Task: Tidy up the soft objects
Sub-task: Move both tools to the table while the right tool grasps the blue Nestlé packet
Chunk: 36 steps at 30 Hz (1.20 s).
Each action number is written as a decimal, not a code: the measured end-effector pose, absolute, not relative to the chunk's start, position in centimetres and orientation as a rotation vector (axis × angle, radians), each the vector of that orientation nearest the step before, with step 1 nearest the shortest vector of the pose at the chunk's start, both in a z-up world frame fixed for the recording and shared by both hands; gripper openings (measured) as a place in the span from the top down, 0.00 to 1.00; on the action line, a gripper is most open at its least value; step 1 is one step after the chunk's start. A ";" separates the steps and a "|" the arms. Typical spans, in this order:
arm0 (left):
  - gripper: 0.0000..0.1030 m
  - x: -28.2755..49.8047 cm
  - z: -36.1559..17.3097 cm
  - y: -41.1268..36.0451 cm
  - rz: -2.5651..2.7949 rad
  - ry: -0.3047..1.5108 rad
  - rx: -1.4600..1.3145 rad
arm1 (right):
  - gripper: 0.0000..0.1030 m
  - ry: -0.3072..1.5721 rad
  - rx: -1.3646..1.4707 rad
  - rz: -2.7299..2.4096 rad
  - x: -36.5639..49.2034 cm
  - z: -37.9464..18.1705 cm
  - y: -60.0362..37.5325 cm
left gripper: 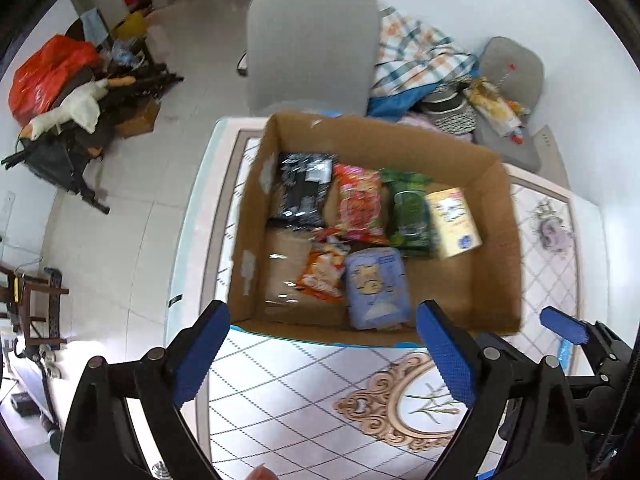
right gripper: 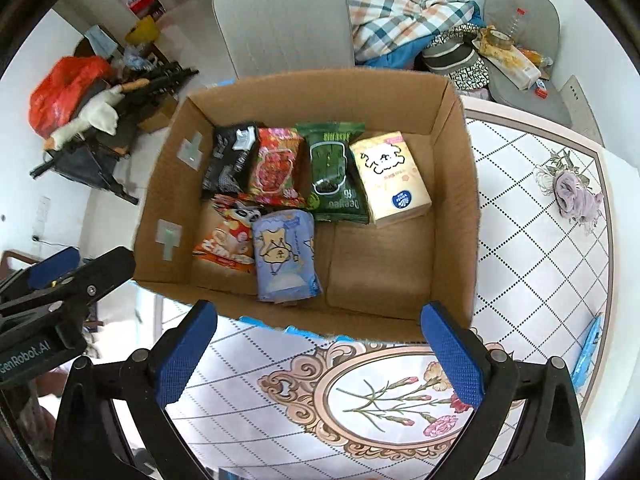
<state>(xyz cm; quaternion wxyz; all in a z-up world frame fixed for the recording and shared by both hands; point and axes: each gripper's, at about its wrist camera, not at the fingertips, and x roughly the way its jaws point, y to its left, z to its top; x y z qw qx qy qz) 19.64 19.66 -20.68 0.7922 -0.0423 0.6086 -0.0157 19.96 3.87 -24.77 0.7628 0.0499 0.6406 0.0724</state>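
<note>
Six soft packets lie in the open brown cardboard box (right gripper: 452, 184) on the patterned desk (right gripper: 540, 240); nearest is the pale blue tissue pack (right gripper: 285, 254). Light and squashy with slick film, it probably grips best across its middle. Left gripper (left gripper: 320, 354) and right gripper (right gripper: 320, 350) hover with jaws wide, empty

The left view is motion-blurred — the cardboard box (left gripper: 376, 216) and its packets read soft.
</note>
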 end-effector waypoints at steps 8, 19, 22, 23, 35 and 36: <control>0.07 18.6 -17.5 9.0 -0.185 1.245 0.036 | 0.00 1.324 0.237 0.034 16.4 -20.8 -6.4; 0.07 16.2 -23.8 -11.3 -0.412 1.384 0.216 | 0.00 1.376 0.473 -0.392 6.8 -25.4 -30.1; 0.07 16.6 -26.6 -16.1 -0.430 1.402 0.334 | 0.00 1.444 0.517 -0.448 6.5 -29.9 -35.0; 0.07 17.0 -27.5 -18.0 -0.437 1.400 0.389 | 0.00 1.472 0.535 -0.455 6.7 -31.6 -36.5; 0.07 23.5 -33.1 -28.0 -0.473 1.334 0.752 | 0.56 1.722 0.535 -0.384 9.7 -42.2 -40.8; 0.07 24.0 -33.5 -28.4 -0.476 1.334 0.770 | 0.63 1.734 0.501 -0.378 10.0 -42.4 -40.7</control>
